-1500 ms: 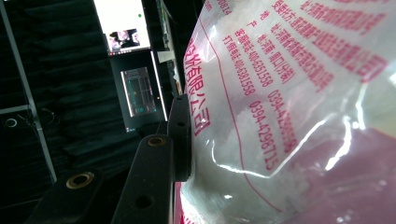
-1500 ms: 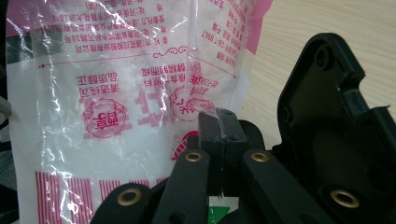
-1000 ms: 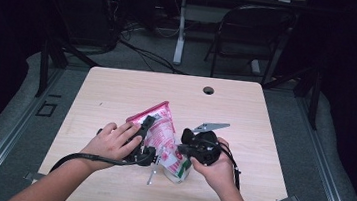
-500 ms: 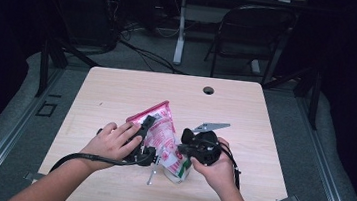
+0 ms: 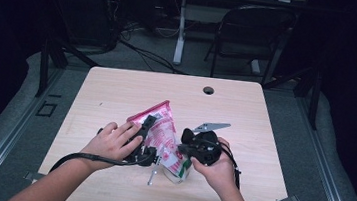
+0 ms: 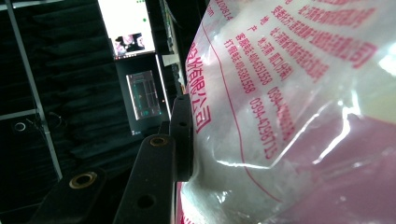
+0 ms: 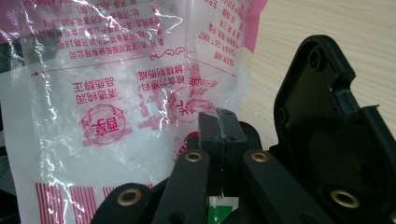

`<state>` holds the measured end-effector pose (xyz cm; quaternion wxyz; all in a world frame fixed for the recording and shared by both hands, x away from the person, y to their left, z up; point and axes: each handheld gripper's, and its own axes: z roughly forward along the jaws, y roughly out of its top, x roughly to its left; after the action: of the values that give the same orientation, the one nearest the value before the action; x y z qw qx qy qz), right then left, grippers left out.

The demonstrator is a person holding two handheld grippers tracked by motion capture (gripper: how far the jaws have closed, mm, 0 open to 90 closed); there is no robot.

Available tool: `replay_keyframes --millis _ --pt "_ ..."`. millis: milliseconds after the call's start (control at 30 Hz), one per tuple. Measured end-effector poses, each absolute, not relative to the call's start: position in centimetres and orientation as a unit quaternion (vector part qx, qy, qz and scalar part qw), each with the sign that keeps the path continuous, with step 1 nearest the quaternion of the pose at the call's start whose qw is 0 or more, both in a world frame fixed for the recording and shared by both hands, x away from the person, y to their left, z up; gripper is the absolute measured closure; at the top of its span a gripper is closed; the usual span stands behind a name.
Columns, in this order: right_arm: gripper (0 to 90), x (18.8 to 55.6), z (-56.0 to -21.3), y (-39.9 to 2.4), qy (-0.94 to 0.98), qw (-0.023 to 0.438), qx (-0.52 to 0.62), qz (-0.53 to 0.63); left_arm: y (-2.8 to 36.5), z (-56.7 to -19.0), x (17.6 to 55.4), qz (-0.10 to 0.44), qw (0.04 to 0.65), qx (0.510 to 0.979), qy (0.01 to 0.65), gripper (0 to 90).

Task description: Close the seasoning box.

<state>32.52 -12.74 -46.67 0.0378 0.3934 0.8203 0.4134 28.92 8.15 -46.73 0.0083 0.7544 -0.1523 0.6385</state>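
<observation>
Near the front edge of the pale wooden table [image 5: 117, 89], between the two hands: a clear plastic bag printed in pink and red, part-filled with white granules [image 5: 163, 134], lying slantwise with its pink sealed top pointing away toward the far side and its bottom end, with a bit of green print, nearest the front. At the left, the left tool [image 5: 146, 138], black, under the left hand [image 5: 114, 141], clamped on the bag's left side; seen along the left gripper view, one black pad [image 6: 183, 135] pressed flat against the plastic film [image 6: 289, 112], the other jaw hidden behind the bag. At the right, the right tool [image 5: 187, 149], black with a grey three-cornered plate on top, held in the right hand [image 5: 214, 167] and pressed to the bag's lower right part; in the right gripper view, jaws brought fully together [image 7: 219, 126] at the lower edge of the bag [image 7: 112, 93], a thin fold of clear film seemingly pinched between the pads, though hard to make out for certain. Black cable [image 5: 80, 158] trailing from the left tool across the left forearm. Small round dark hole [image 5: 208, 90] near the far edge of the table, well apart from the bag. Beyond the table, a dark folding chair [image 5: 254, 33] on the grey floor.
</observation>
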Motion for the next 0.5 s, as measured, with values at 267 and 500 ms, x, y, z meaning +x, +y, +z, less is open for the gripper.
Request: replay_keyframes --millis 267,500 --pt "90.0 32.51 -46.68 -12.72 0.821 0.038 0.393 0.412 8.11 -46.79 28.93 0.638 0.011 0.754 -0.153 72.5" --pt "90.0 32.47 -46.72 -12.65 0.822 0.038 0.393 0.411 8.07 -46.81 28.88 0.635 0.01 0.758 -0.151 72.6"
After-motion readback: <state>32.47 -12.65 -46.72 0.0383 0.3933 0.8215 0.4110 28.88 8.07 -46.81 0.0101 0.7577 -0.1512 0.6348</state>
